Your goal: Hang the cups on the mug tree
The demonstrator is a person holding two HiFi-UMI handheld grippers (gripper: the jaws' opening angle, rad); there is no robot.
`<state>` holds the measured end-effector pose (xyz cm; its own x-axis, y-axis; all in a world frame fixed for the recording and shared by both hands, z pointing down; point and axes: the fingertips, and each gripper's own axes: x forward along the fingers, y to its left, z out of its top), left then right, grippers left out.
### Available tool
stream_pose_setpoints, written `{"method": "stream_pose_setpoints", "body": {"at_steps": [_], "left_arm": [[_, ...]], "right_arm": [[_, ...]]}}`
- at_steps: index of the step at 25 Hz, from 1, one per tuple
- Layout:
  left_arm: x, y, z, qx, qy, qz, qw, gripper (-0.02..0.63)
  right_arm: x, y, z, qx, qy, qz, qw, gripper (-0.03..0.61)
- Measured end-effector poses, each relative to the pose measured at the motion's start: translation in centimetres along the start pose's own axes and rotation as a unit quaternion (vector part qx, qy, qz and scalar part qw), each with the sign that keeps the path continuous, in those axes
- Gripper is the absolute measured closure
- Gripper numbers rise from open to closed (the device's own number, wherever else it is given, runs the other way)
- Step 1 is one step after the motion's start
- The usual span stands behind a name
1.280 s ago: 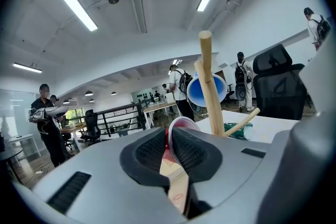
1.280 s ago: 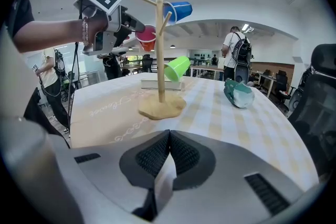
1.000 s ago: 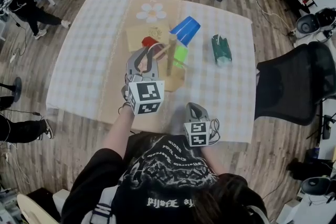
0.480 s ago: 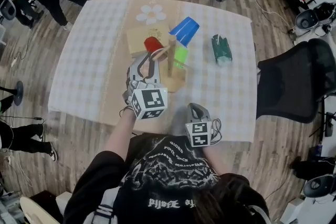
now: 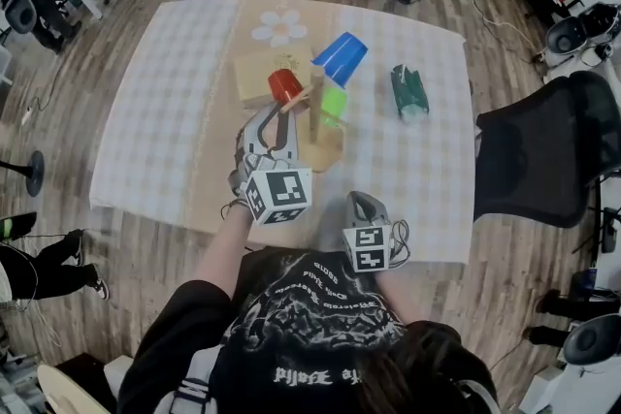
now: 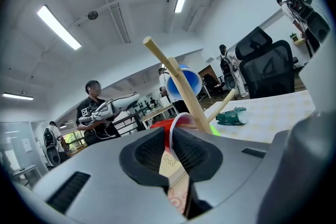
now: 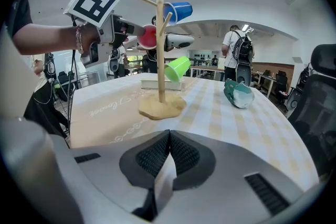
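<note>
Left gripper view, red cup (image 6: 159, 125) pinched in left tool (image 6: 170, 139), beside mug tree (image 6: 181, 84)

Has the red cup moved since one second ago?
Yes, slightly. In the head view the red cup, pinched by the left gripper, has shifted toward the mug tree post.

Free tablecloth (image 5: 175, 107) left of mug tree (image 5: 328, 148)

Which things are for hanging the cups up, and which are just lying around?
For the job: mug tree, red cup in the left claw, blue cup, light green cup, dark green cup.
Lying about: book, flower mat, black chair.
</note>
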<state>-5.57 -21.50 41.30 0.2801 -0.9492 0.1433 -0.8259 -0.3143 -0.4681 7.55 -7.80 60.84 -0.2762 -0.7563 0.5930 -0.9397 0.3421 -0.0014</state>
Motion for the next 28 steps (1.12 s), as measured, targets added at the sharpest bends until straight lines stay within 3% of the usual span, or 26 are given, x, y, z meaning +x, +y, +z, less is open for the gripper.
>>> {"method": "stream_pose_setpoints", "body": {"at_steps": [6,9,18,23,28], "left_arm": [[-0.2,-1.2,-0.8,0.047,-0.006,0.002,0.9989,0.551],[-0.2,-1.6,-1.2,0.049,-0.005,0.003,0.9988,0.551],[-0.4,-2.2,-1.0,0.007,-0.014,-0.024,0.9996,0.541],[-0.5,-3.0,-1.0,0.004,-0.019,-0.041,0.9990,0.525],[-1.2,-3.4,-0.7,-0.054,-0.021,-0.063,0.9963,0.517]], "right_arm": [[0.0,-0.3,-0.3,0.004,0.005,-0.005,1.000,0.571],[0.0,-0.1,-0.2,0.004,0.004,0.000,1.000,0.571],[0.0,0.1,-0.3,0.003,0.004,0.001,1.000,0.571],[0.1,-0.1,0.0,0.006,-0.004,0.002,1.000,0.571],[-0.1,0.1,0.2,0.007,-0.007,0.005,1.000,0.571]]}}
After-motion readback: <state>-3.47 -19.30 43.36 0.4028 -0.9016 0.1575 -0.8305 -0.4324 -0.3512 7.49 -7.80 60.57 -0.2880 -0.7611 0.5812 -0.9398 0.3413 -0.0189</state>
